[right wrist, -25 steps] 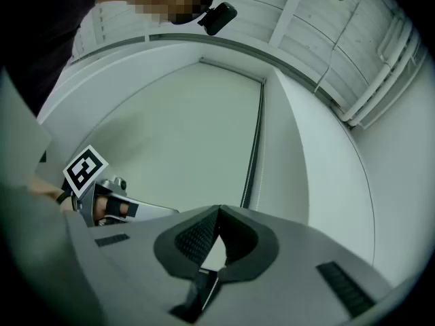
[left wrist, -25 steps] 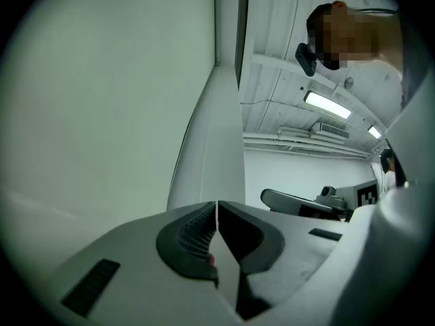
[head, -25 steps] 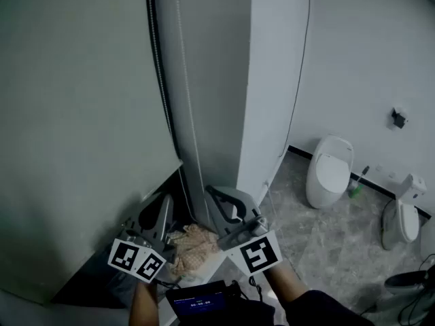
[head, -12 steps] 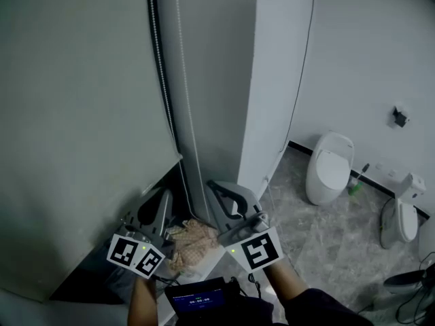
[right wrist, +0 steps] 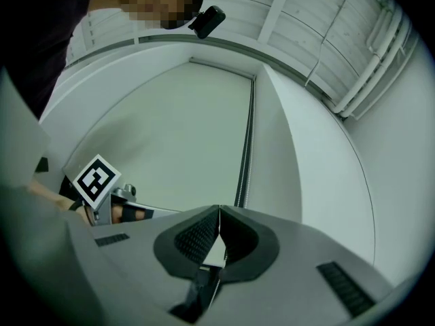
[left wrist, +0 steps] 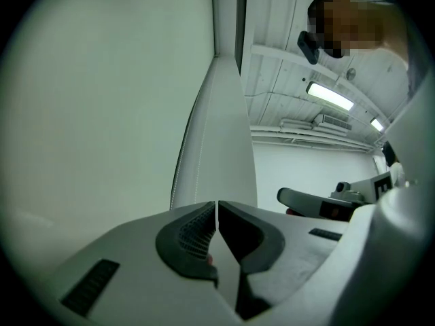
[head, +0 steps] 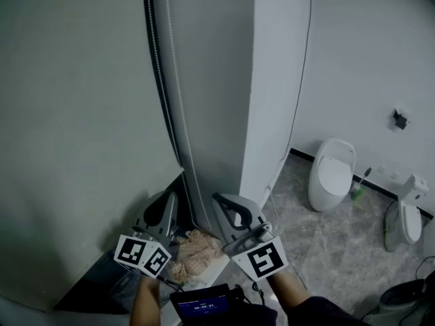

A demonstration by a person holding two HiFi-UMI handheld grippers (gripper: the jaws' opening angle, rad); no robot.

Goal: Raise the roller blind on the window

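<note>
At lower centre, the left gripper (head: pixel 166 206) and right gripper (head: pixel 225 204), jaws pressed together on apparently nothing, have merely drifted; the roller blind (head: pixel 75 128) remains down.

The floor (head: pixel 319 246) is grey marbled tile. A white floor-standing toilet fixture (head: pixel 331 175) stands on it against the wall. A second white fixture (head: pixel 401 217) stands well apart, to its right. A green-handled brush (head: pixel 358 187) stands just beside the first fixture. A beige patterned cloth (head: pixel 194 250) lies on the white ledge (head: pixel 216 270).
</note>
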